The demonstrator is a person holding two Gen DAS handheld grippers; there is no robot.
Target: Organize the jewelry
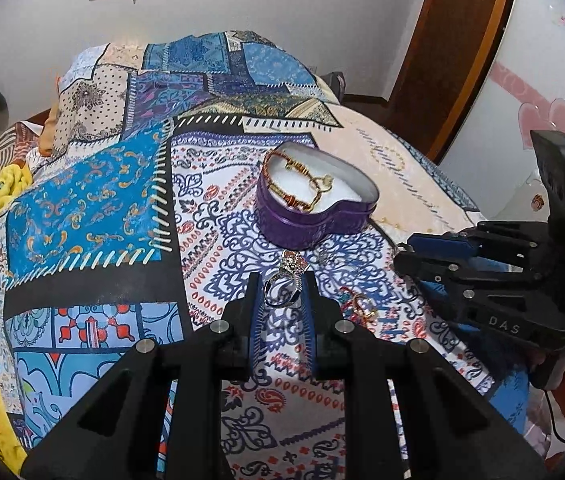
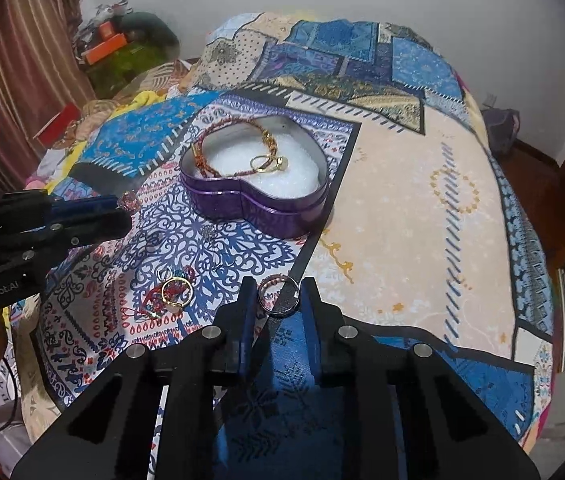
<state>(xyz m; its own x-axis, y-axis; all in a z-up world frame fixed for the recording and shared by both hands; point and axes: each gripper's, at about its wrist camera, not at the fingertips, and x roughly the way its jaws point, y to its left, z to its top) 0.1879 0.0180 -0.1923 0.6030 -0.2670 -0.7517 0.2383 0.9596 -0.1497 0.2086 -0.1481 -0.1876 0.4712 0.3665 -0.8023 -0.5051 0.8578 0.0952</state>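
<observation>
Jewelry sorting on a patchwork bedspread (image 2: 402, 208): two hand-held grippers, one heart-shaped tin, loose rings.

Left to right: left gripper (image 1: 280, 286), lifted off the cloth, pinching a silver ring with a jewelled top (image 1: 288, 276) between its blue pads; small cluster of gold rings and red thread (image 2: 172, 292) lying loose near the bedspread's near edge; purple heart-shaped tin (image 2: 256, 210), lid off, set toward the middle of the bedspread, white padding inside, holding a red-and-gold braided bracelet (image 2: 238, 128) and a gold ring (image 2: 268, 163); right gripper (image 2: 278, 292), jaws drawn close around a plain silver band (image 2: 278, 295) lying on the cloth, contact with the pads not certain.
</observation>
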